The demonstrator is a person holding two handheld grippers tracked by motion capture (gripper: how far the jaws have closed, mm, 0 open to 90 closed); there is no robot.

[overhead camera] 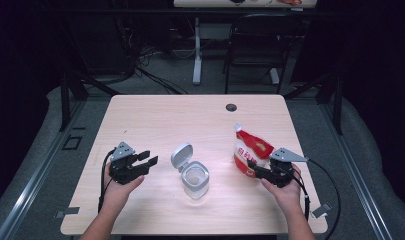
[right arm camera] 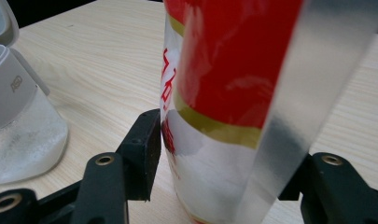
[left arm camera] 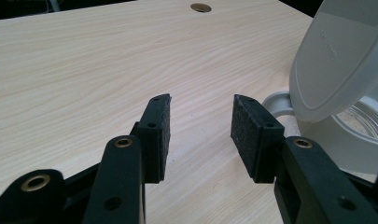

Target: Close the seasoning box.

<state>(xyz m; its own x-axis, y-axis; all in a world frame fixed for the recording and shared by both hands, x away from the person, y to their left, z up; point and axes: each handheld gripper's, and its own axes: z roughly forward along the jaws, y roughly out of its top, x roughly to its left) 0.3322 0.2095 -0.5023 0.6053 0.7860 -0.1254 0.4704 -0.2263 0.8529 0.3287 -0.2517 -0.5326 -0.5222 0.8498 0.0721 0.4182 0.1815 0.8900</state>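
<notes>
A clear jar (overhead camera: 195, 179) with its grey hinged lid (overhead camera: 181, 155) flipped open stands at the middle of the table; it holds a little white powder. A red and white pouch (overhead camera: 250, 150) stands to its right, and my right gripper (overhead camera: 255, 171) is shut on its lower part. In the right gripper view the pouch (right arm camera: 224, 93) sits between the two jaws, with the jar (right arm camera: 18, 126) at the left. My left gripper (overhead camera: 149, 161) rests open left of the jar with nothing in it. In the left gripper view its pads (left arm camera: 159, 135) are apart, and the lid (left arm camera: 340, 56) rises at the right.
The wooden table (overhead camera: 165, 115) has a round cable hole (overhead camera: 231, 107) at the back right. A black chair (overhead camera: 255, 45) and a white desk leg (overhead camera: 197, 50) stand beyond the far edge. Bare tabletop lies behind the jar and pouch.
</notes>
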